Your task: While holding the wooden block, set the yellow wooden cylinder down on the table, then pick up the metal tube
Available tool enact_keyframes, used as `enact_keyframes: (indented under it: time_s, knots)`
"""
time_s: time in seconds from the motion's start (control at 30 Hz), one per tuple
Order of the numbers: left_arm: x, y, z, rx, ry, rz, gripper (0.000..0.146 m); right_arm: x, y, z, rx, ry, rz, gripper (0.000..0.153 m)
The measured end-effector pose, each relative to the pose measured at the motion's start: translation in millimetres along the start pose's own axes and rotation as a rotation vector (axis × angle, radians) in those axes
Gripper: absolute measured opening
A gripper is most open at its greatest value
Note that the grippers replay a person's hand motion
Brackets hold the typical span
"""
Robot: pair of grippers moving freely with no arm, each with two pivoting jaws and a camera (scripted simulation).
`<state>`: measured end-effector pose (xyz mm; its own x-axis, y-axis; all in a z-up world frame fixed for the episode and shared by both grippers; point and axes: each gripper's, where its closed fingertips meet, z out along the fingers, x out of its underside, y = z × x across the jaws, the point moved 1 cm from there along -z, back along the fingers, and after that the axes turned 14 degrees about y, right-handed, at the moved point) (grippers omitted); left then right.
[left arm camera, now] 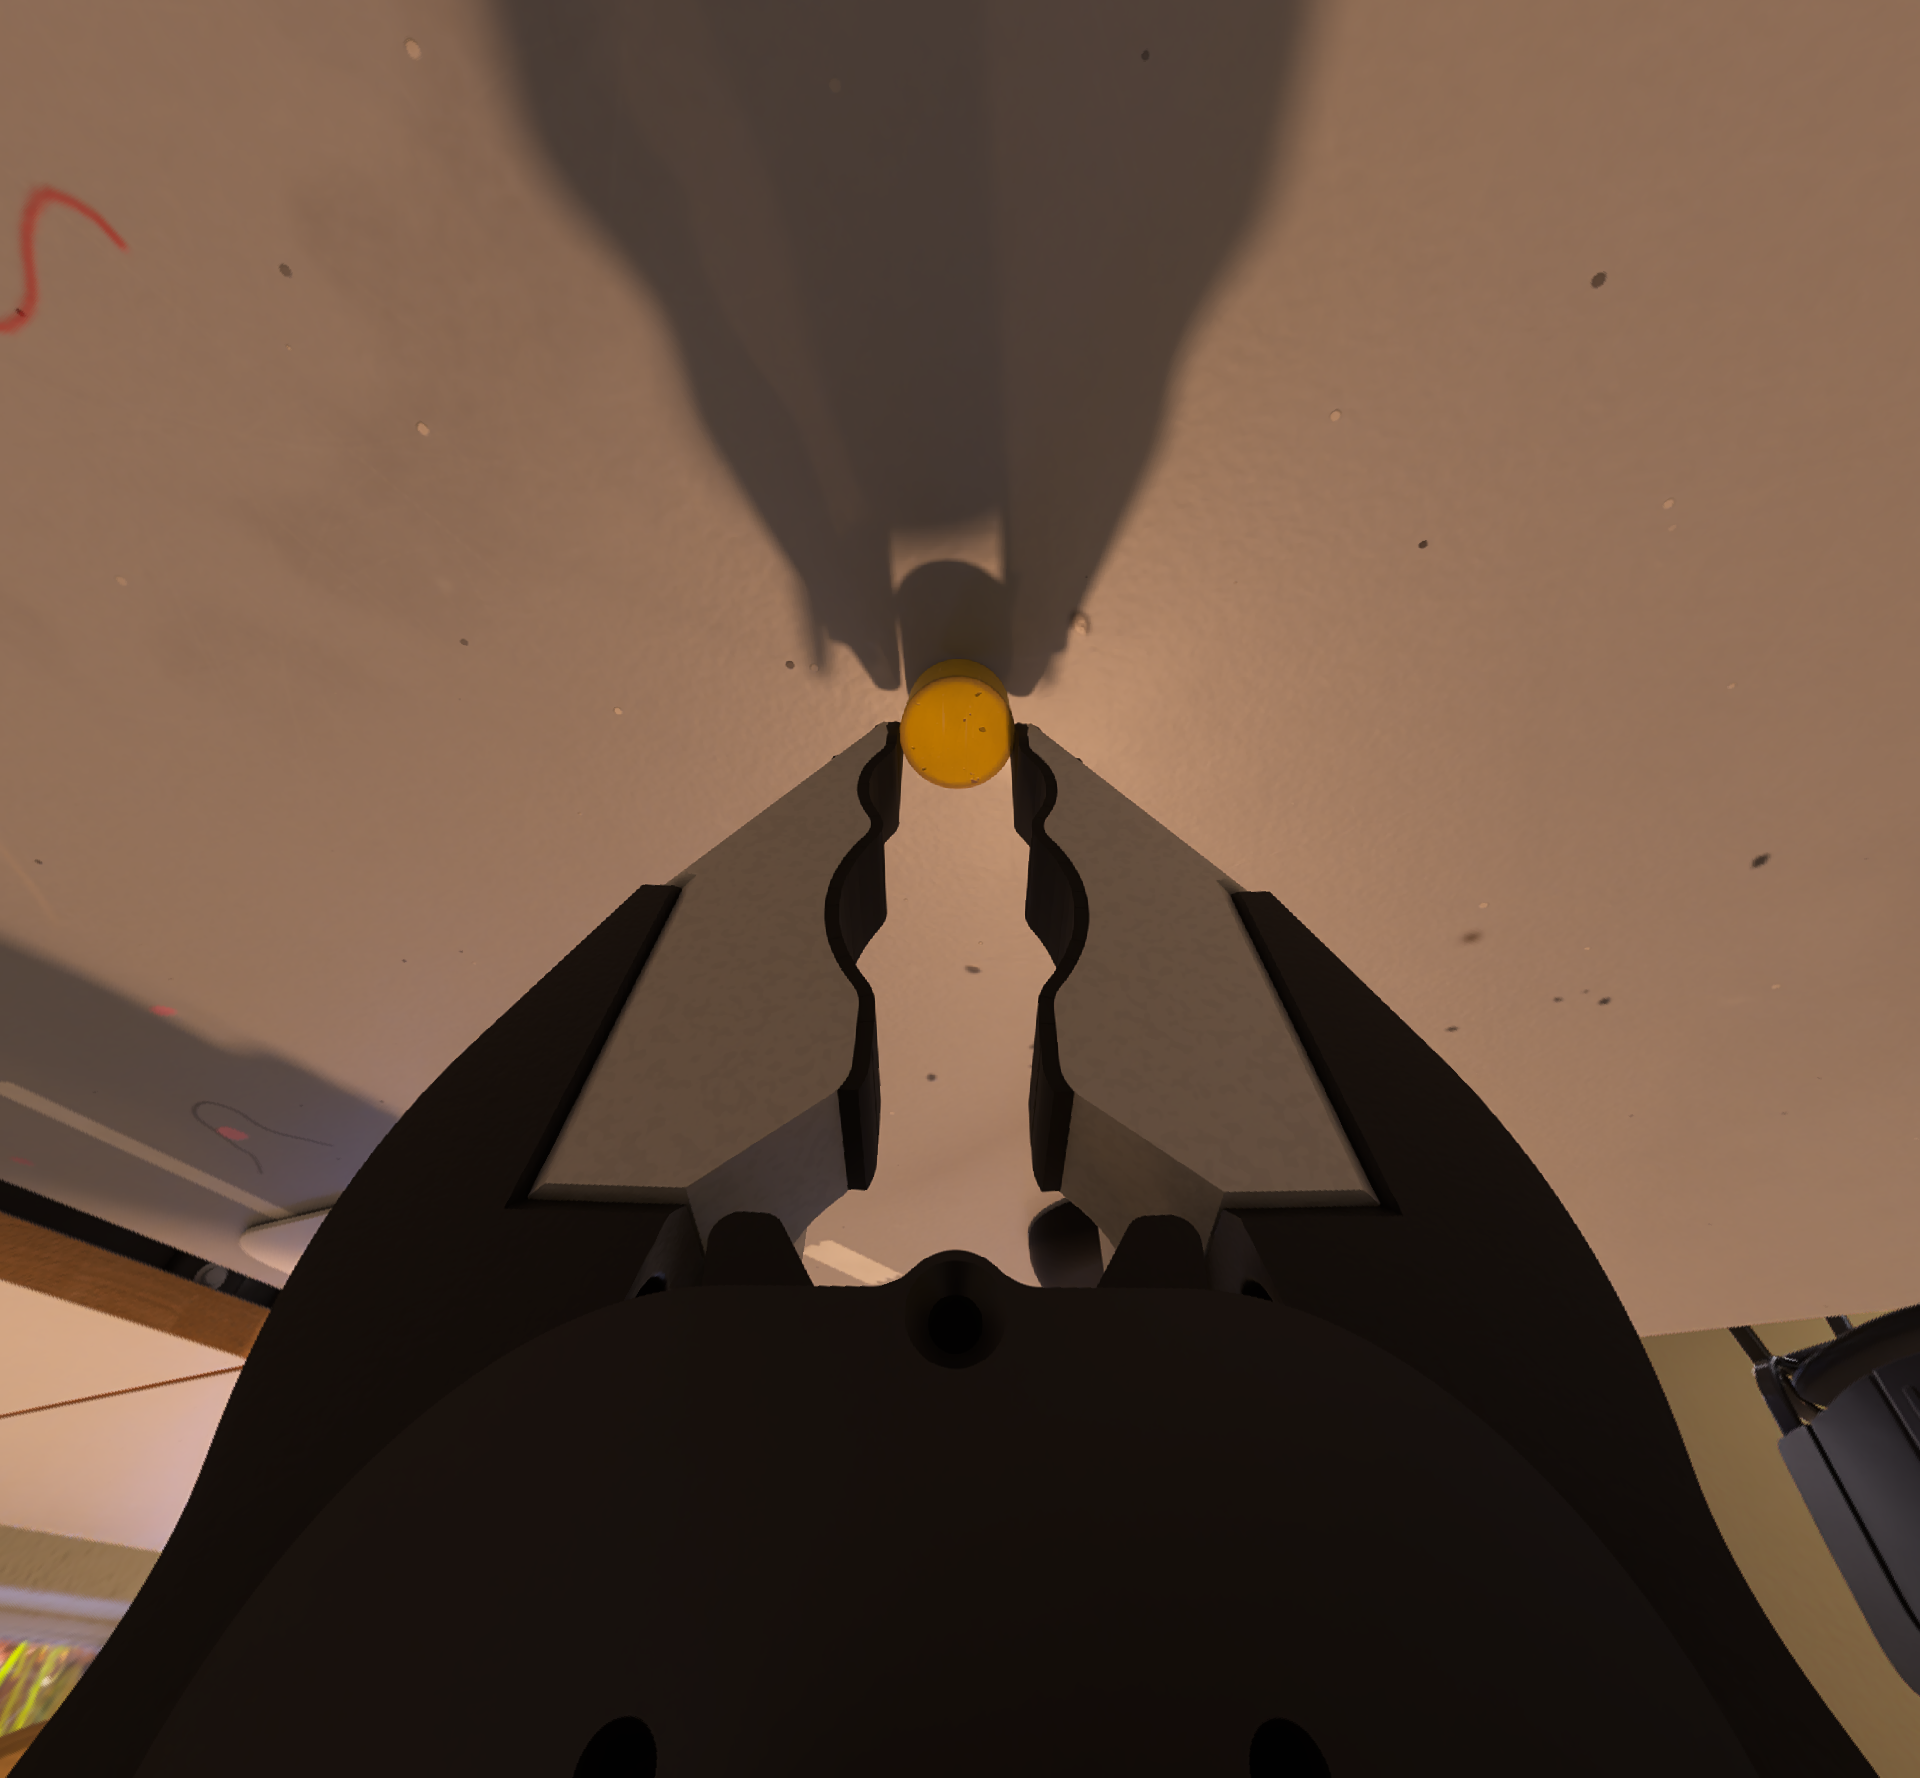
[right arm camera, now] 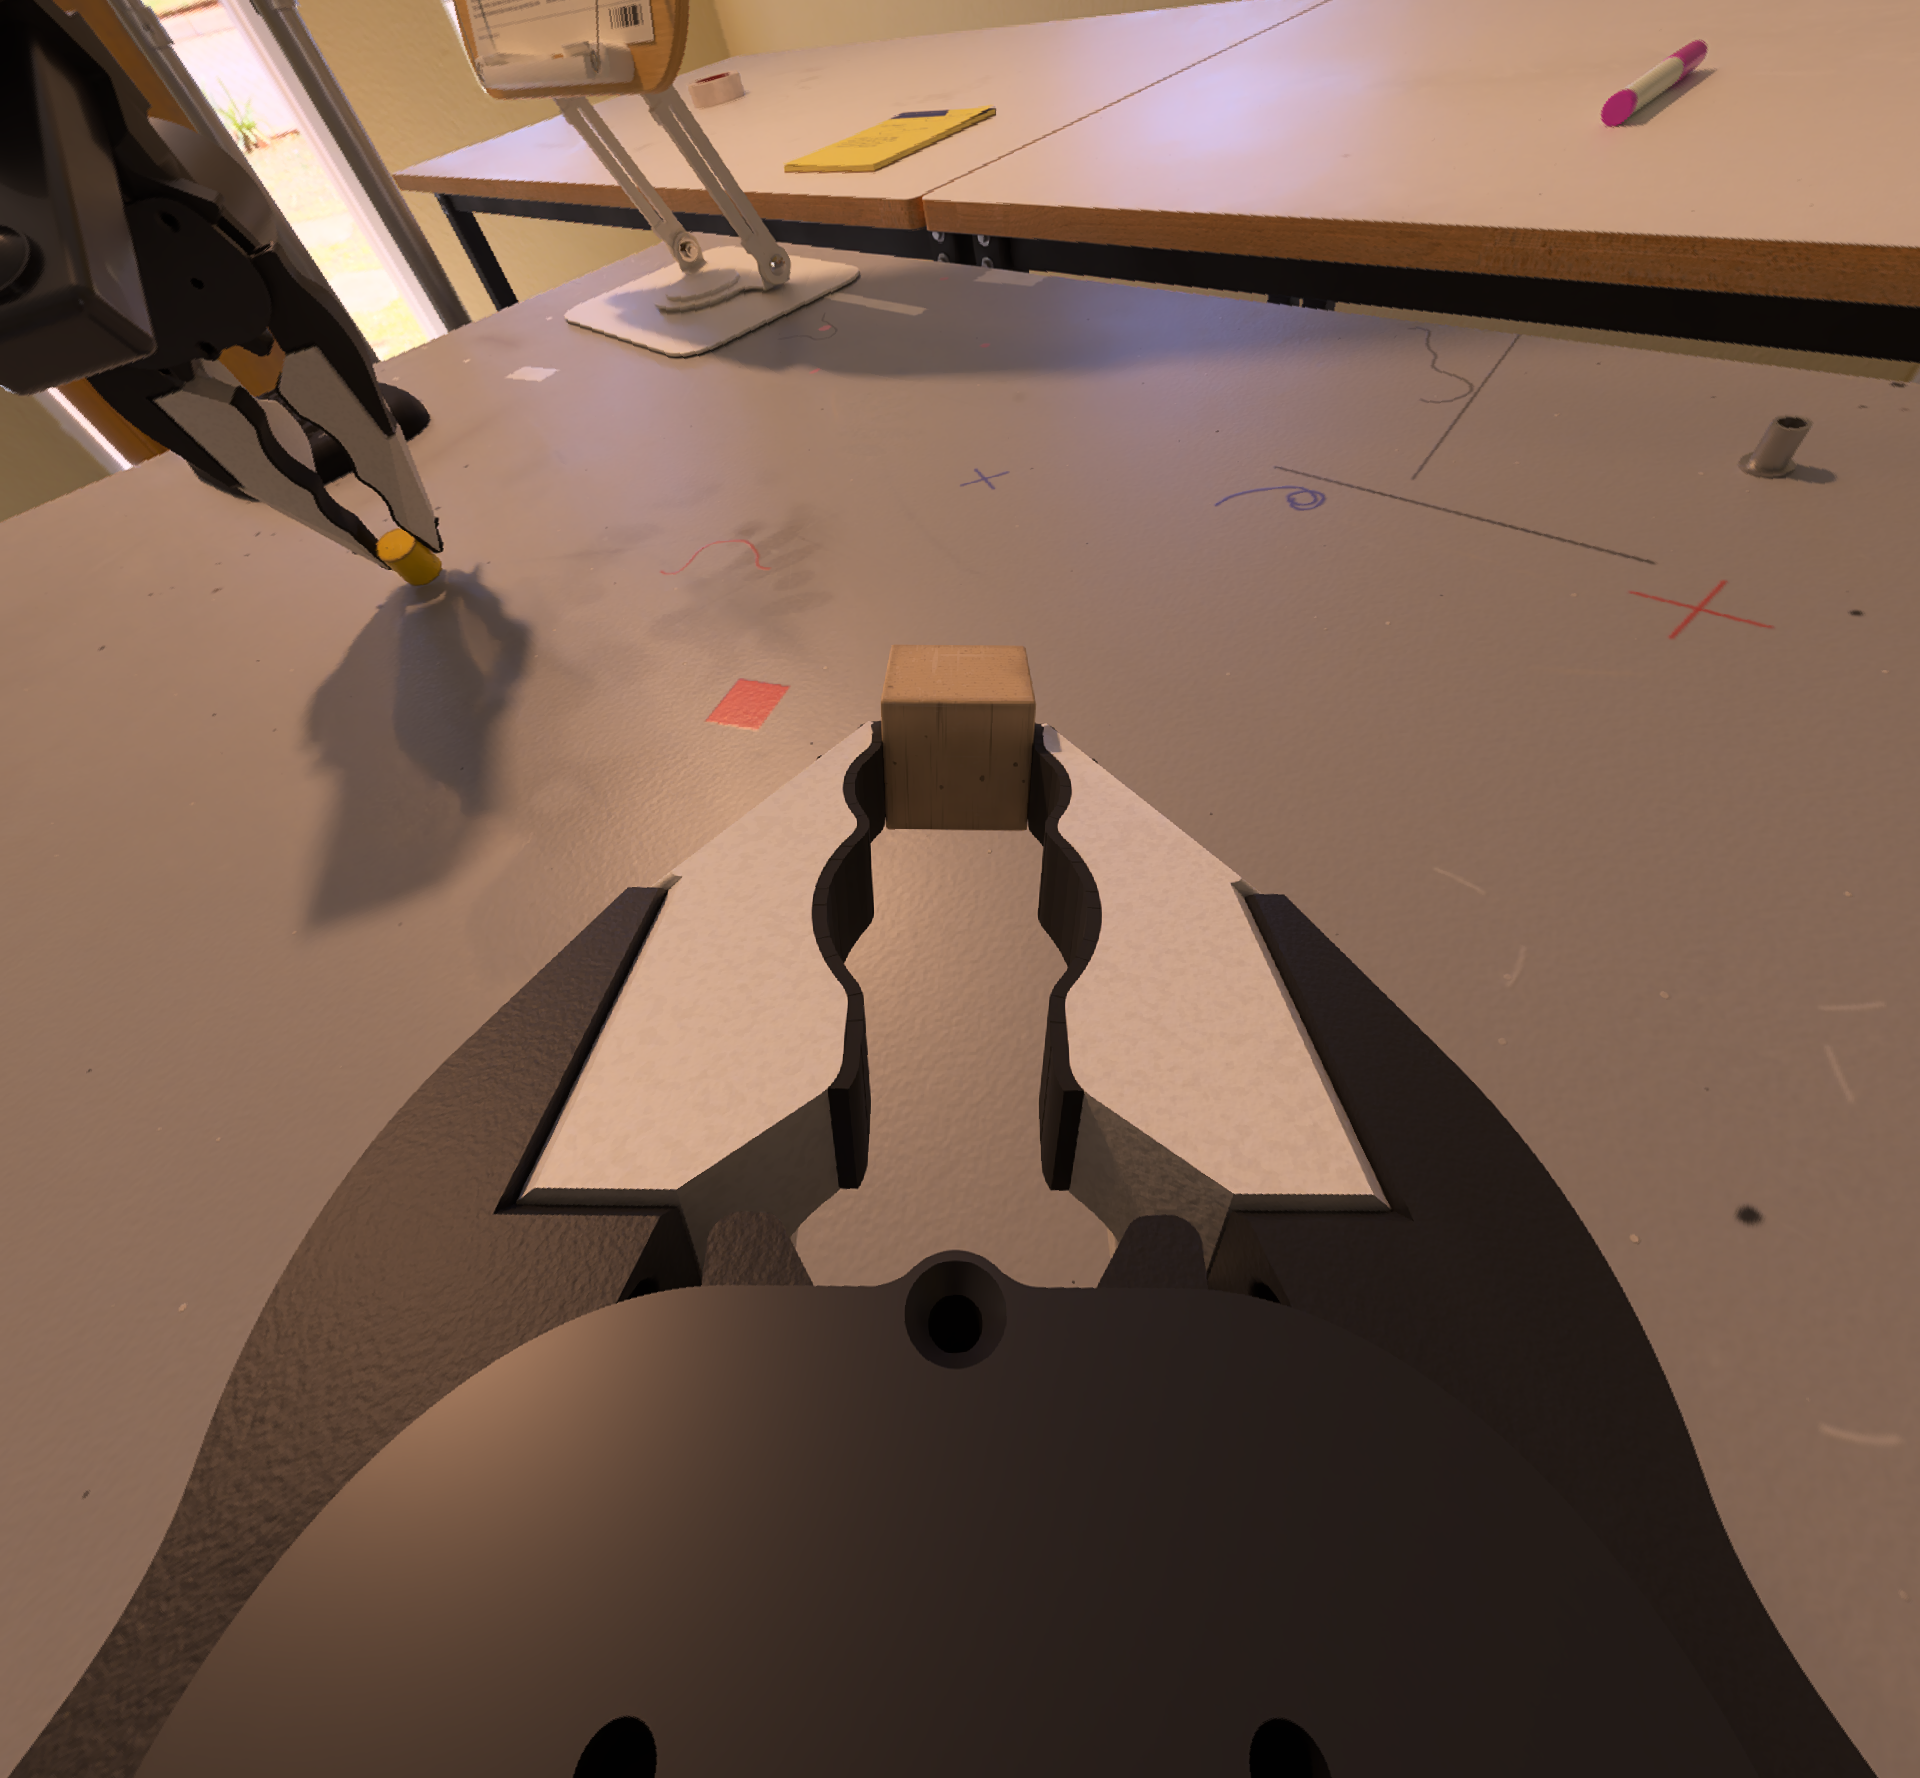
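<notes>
Left tool (right arm camera: 410, 552) clenched on yellow wooden cylinder (left arm camera: 956, 729) at its fingertips, cylinder's lower end just above or touching the worktop (right arm camera: 1143, 689); right tool (right arm camera: 956, 762) grasping wooden block (right arm camera: 957, 741) between its tips; metal tube (right arm camera: 1779, 447) upright, well apart at far right.

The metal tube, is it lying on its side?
No, the metal tube stands upright on the table, open end up.

Open bench (right arm camera: 1143, 689) between left tongs (right arm camera: 410, 549) and metal tube (right arm camera: 1779, 448) | tube upright near right edge, clear all round | white stand (right arm camera: 717, 300) blocks far edge
</notes>
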<state>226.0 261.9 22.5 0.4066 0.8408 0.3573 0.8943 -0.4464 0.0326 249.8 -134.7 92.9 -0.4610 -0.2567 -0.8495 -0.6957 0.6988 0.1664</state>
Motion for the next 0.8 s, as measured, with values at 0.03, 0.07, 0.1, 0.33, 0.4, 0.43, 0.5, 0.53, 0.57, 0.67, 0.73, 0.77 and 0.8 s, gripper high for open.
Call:
enact_keyframes:
  time_s: [0.03, 0.07, 0.1, 0.33, 0.4, 0.43, 0.5, 0.53, 0.57, 0.67, 0.73, 0.77, 0.8]
  knots:
    - [0.1, -0.2, 0.0, 0.007, -0.003, -0.002, 0.021, 0.1, 0.1, 0.2, -0.001, 0.002, 0.0, 0.026]
    - [0.1, -0.3, 0.1, 0.011, -0.005, -0.004, 0.021, 0.1, 0.1, 0.2, -0.001, 0.002, -0.001, 0.026]
    - [0.1, -0.3, 0.1, 0.014, -0.004, -0.005, 0.021, -0.1, 0.1, 0.0, 0.001, 0.001, -0.001, 0.026]
    - [15.9, 31.5, -20.2, -0.091, 0.021, -0.045, 0.021, -0.6, 0.3, -0.5, 0.004, -0.005, -0.004, 0.026]
    - [14.3, 60.9, -37.6, -0.139, -0.048, -0.131, 0.021, -0.9, 0.6, -1.0, 0.005, -0.009, -0.007, 0.026]
    - [8.6, 78.2, -44.6, -0.155, -0.105, -0.188, 0.021, -1.1, 0.6, -1.3, 0.006, -0.011, -0.008, 0.026]
    - [-6.6, 109.0, -48.9, -0.133, -0.215, -0.298, 0.021, -1.0, 0.6, -1.3, 0.003, -0.011, -0.006, 0.026]
    - [-13.5, 123.6, -46.8, -0.108, -0.25, -0.345, 0.021, -1.1, 0.6, -1.4, 0.001, -0.011, -0.004, 0.026]
    - [-19.6, 135.9, -43.4, -0.083, -0.278, -0.384, 0.021, -1.4, 0.6, -1.9, 0.001, -0.014, -0.004, 0.026]
    - [-37.9, 154.5, -33.6, 0.055, -0.372, -0.45, 0.021, -2.8, 0.8, -4.5, -0.002, -0.033, -0.003, 0.026]
    - [-43.1, 158.4, -26.3, 0.102, -0.373, -0.453, 0.021, -4.2, 0.6, -7.0, -0.004, -0.051, 0.002, 0.026]
    - [-44.9, 159.5, -23.4, 0.103, -0.364, -0.451, 0.021, -4.9, 0.4, -8.2, -0.006, -0.06, 0.005, 0.026]
    - [-47.4, 159.0, -21.7, 0.11, -0.361, -0.447, 0.021, -5.6, 0.1, -9.4, -0.008, -0.069, 0.009, 0.026]
